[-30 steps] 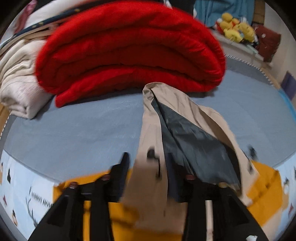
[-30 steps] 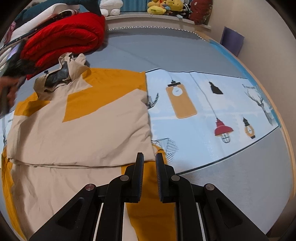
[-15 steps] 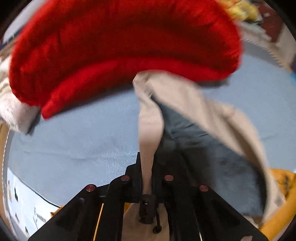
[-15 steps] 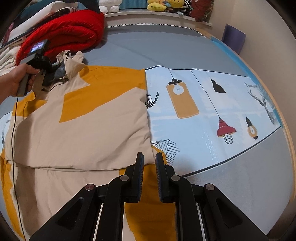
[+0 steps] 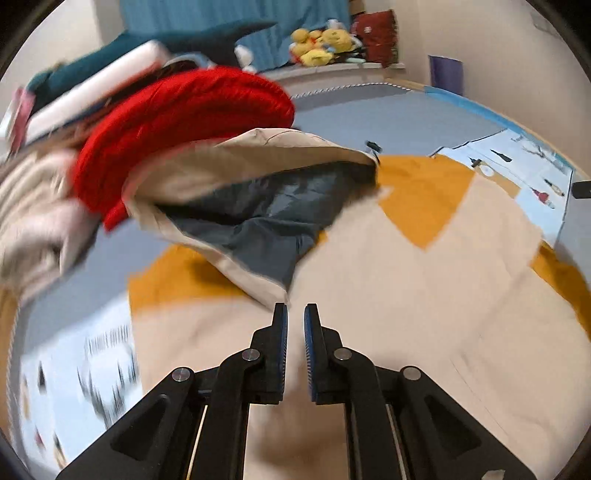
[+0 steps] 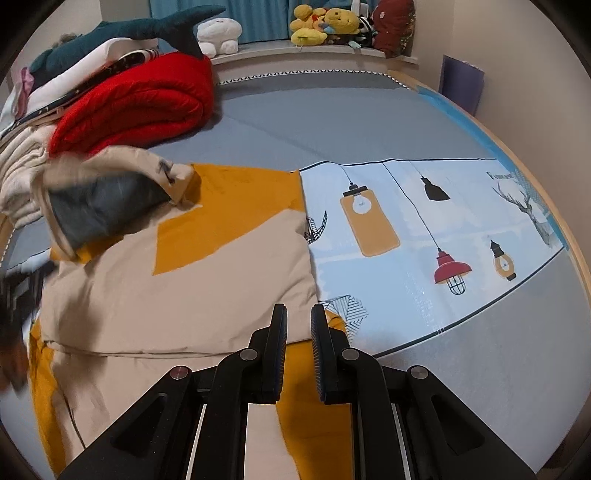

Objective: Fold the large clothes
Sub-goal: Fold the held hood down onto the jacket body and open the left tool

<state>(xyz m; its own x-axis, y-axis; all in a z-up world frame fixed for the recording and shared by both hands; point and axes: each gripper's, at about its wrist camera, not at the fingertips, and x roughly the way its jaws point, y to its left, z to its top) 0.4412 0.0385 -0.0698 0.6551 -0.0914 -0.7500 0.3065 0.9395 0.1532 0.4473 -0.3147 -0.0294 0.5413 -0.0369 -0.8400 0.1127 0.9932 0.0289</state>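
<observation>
Over bed: left gripper (image 5: 295, 317) jaws opening, narrow, nothing between; hood (image 5: 258, 206) flung over jacket (image 6: 184, 295). Right gripper (image 6: 299, 321) narrow, empty. Next probably: flatten hood, fold across.

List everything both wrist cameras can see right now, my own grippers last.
jacket: one, beige and mustard, folded flat on the bed
hood: one, beige with grey lining, flopped over the jacket's top
printed sheet: one, pale blue with lamp pictures, right of the jacket
bed cover: one, grey, underneath
red quilt: one, folded, far left
cream bedding: one pile, left edge
plush toys: several, yellow, far shelf
left gripper: black, jaws opening, nothing between
right gripper: black, empty, over the jacket's near edge
</observation>
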